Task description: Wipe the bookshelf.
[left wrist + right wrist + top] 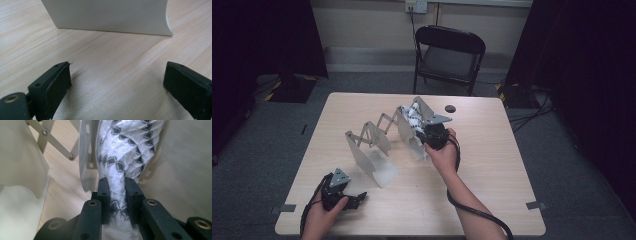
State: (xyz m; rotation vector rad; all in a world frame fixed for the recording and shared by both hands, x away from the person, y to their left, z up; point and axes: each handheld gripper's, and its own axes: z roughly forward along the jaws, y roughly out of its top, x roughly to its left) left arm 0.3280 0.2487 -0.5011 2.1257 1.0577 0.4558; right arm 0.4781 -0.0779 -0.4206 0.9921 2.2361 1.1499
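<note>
A white cloth with a black triangle pattern (125,152) hangs bunched between two pale panels of an expandable rack (377,142). My right gripper (117,190) is shut on the cloth's lower part, pads pressing both sides. In the high view the cloth (413,116) sits in the rack's far slot, with the right gripper (428,134) at its near side. My left gripper (354,199) rests low near the table's front left corner, jaws wide apart with bare wood between them (117,82). A white rack panel (110,15) stands just beyond it.
The rack stands on a light wooden table (492,165), its panels joined by a scissor linkage (379,125). A small dark disc (450,108) lies near the far edge. A black folding chair (447,55) stands behind the table. Cables trail from both grippers.
</note>
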